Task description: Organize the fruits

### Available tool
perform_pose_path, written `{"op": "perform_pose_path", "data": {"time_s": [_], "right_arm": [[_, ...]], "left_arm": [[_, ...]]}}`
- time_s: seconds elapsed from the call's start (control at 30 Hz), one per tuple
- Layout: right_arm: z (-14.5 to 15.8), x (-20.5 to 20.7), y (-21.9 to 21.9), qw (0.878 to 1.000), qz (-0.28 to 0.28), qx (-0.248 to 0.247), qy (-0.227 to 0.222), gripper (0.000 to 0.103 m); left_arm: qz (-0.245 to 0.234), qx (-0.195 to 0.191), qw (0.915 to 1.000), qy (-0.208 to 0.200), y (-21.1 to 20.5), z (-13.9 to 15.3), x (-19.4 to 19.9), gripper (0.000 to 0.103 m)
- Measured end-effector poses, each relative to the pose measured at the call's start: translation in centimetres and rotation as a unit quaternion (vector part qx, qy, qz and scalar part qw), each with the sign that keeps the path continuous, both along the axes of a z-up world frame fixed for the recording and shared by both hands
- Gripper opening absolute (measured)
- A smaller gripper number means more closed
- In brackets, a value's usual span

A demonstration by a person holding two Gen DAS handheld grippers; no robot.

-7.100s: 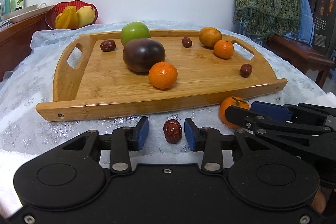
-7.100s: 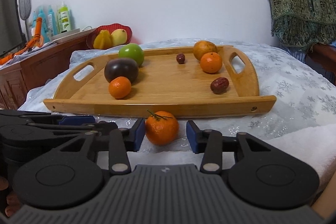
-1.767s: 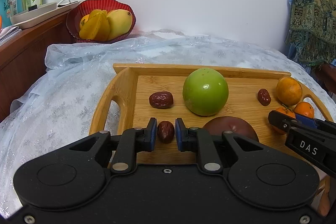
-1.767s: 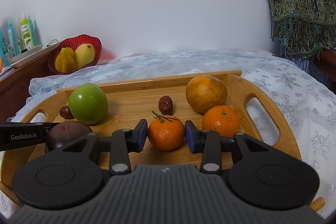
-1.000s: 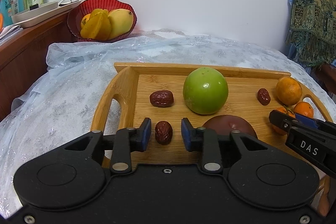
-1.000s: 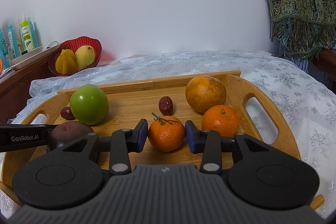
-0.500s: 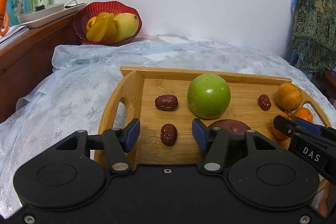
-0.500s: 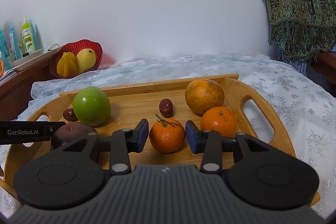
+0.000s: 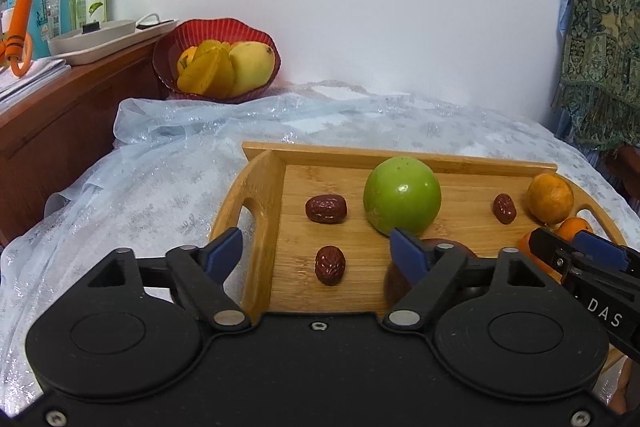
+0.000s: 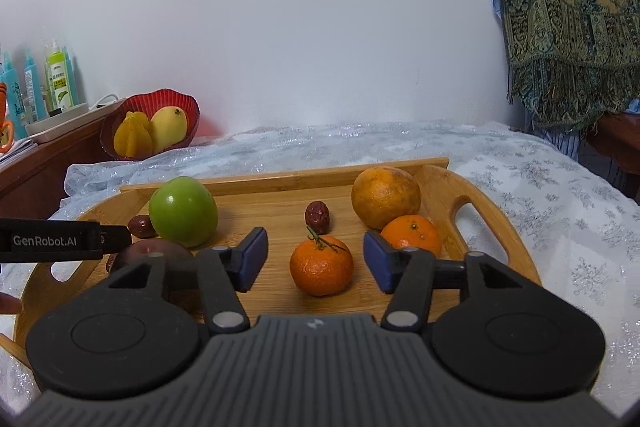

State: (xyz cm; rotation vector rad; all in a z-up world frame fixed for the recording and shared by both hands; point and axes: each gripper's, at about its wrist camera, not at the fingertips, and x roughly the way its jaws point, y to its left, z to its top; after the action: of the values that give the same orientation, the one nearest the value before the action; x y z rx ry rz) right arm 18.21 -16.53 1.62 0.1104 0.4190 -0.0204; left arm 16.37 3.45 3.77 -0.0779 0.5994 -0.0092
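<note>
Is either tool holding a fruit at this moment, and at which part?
Nothing is held. The left tool has just opened around the red date; the right tool has just opened around the stemmed mandarin. Pads touch neither.

Lettering showing on both grippers

Reading "DAS" on the right gripper in the left wrist view; "GenRobot.AI" on the left gripper in the right wrist view.

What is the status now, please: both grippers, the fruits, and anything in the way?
Left gripper open, jaws just opened, date loose on tray. Right gripper open, jaws just opened, tangerine released on tray. Nothing in the way.
</note>
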Motion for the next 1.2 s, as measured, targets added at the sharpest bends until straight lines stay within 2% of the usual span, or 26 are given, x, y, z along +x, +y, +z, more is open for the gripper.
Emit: {"op": "perform_pose_path", "data": {"time_s": [0.2, 0.73, 0.87, 1.07, 1.2], "right_arm": [[0.4, -0.9, -0.1, 1.000, -0.008, -0.010, -0.017, 0.081], [1.2, -3.0, -0.6, 0.998, -0.025, -0.035, -0.041, 0.089], [1.4, -3.8, -0.9, 0.998, -0.030, -0.036, -0.046, 0.090], [1.3, -5.0, -1.3, 0.998, -0.037, -0.030, -0.046, 0.091], [1.1, -5.9, -1.6, 0.998, -0.043, -0.028, -0.044, 0.092]], "left_arm": [[-0.006, -0.001, 1.0000, -0.007, 0.0, 0.4, -0.8, 0.088], [-0.008, -0.006, 0.9999, -0.014, 0.0, 0.9, -3.4, 0.102], [0.001, 0.003, 0.9999, -0.013, 0.1, 0.9, -4.0, 0.102], [0.004, -0.018, 0.9997, -0.012, 0.5, 0.8, -4.8, 0.102], [0.001, -0.012, 0.9998, -0.015, 0.1, 0.7, -5.4, 0.102]]}}
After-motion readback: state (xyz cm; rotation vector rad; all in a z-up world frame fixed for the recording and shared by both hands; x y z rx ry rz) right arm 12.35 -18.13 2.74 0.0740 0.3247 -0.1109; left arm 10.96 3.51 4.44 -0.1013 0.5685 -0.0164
